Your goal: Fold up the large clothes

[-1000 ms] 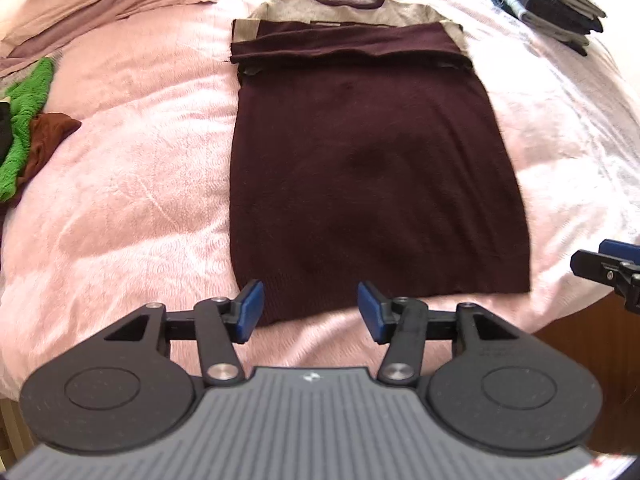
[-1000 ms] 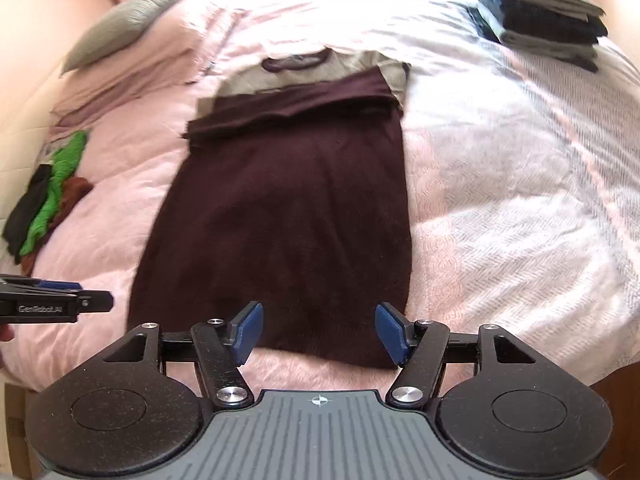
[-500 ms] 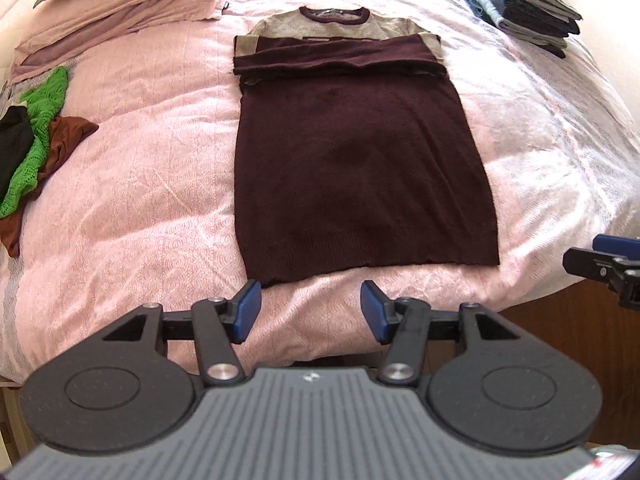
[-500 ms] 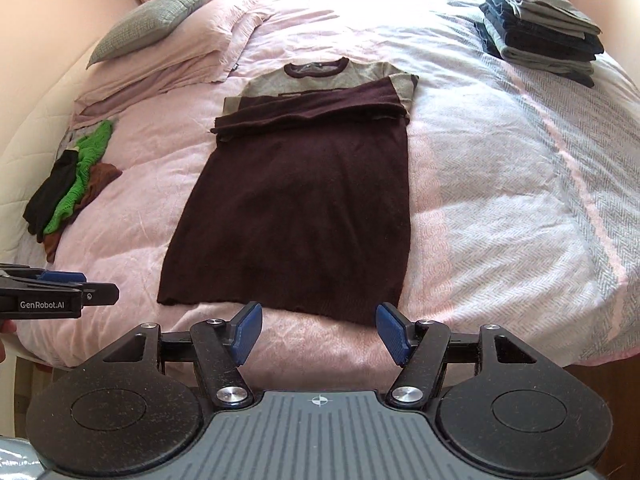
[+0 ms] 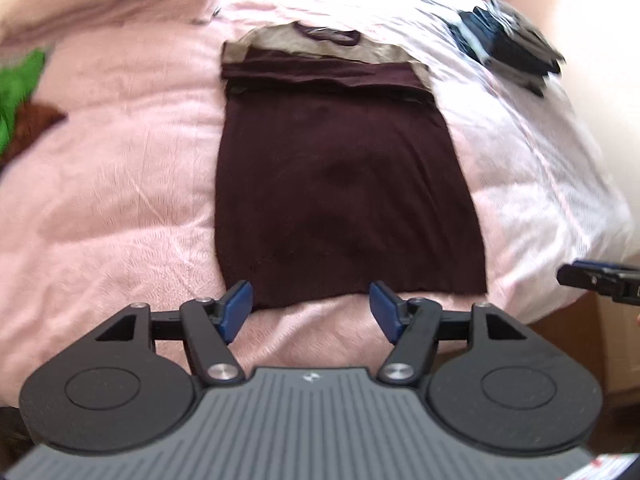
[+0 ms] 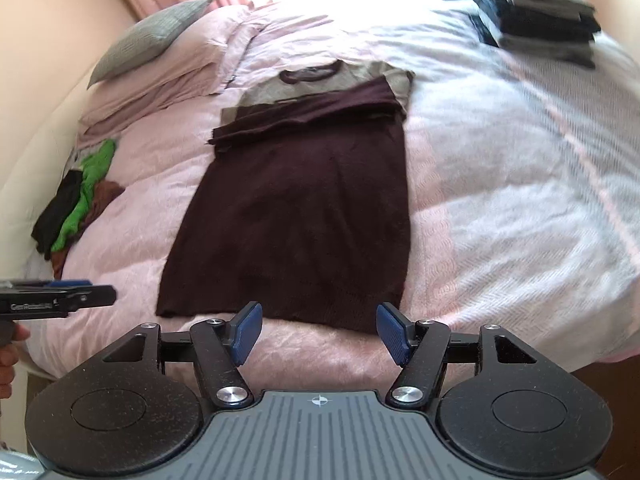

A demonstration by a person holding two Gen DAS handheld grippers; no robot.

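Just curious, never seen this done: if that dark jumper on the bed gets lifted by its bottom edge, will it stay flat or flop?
The jumper looks like soft knit, so it will probably droop. Its sleeves, folded across the chest, may slide off.

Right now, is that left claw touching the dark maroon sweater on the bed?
Apart. In the right wrist view, the left gripper hovers off the bed's near edge, with pink bedspread showing between it and the sweater. Its jaws are opening, empty.

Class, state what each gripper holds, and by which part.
Nothing: left gripper, jaws opening, and right gripper are empty, near the sweater hem.
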